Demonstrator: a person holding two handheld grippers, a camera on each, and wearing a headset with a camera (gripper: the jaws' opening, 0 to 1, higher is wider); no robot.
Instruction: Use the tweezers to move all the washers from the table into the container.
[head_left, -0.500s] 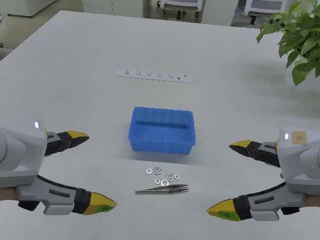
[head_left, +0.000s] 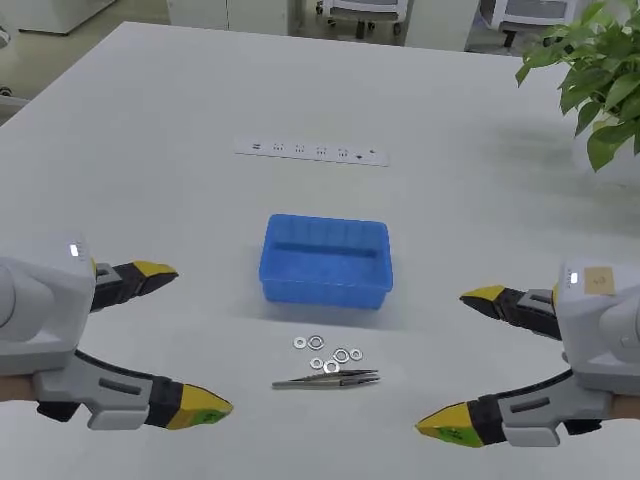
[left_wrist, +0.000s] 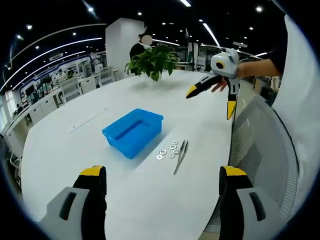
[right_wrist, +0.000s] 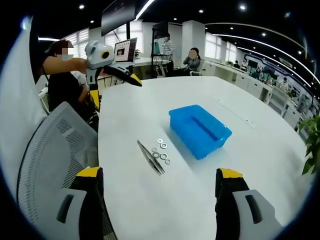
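Observation:
A blue container (head_left: 325, 260) sits mid-table, seen too as the container (left_wrist: 133, 130) and the container (right_wrist: 200, 129). Just in front of it lie several small metal washers (head_left: 330, 353) with steel tweezers (head_left: 325, 379) touching the nearest ones; the washers (left_wrist: 168, 150), tweezers (left_wrist: 180, 155), washers (right_wrist: 160, 150) and tweezers (right_wrist: 150, 156) show in the gripper views. My left gripper (head_left: 190, 340) hovers open at the table's left, well apart from them. My right gripper (head_left: 470, 362) hangs open on the right. Both hold nothing.
A white power strip (head_left: 311, 151) lies beyond the container. A potted plant (head_left: 590, 70) stands at the far right. A grey mesh chair (right_wrist: 50, 150) is at the near table edge. People sit at desks in the background.
Only the head camera has shifted slightly; the grippers, washers and tweezers hold their places.

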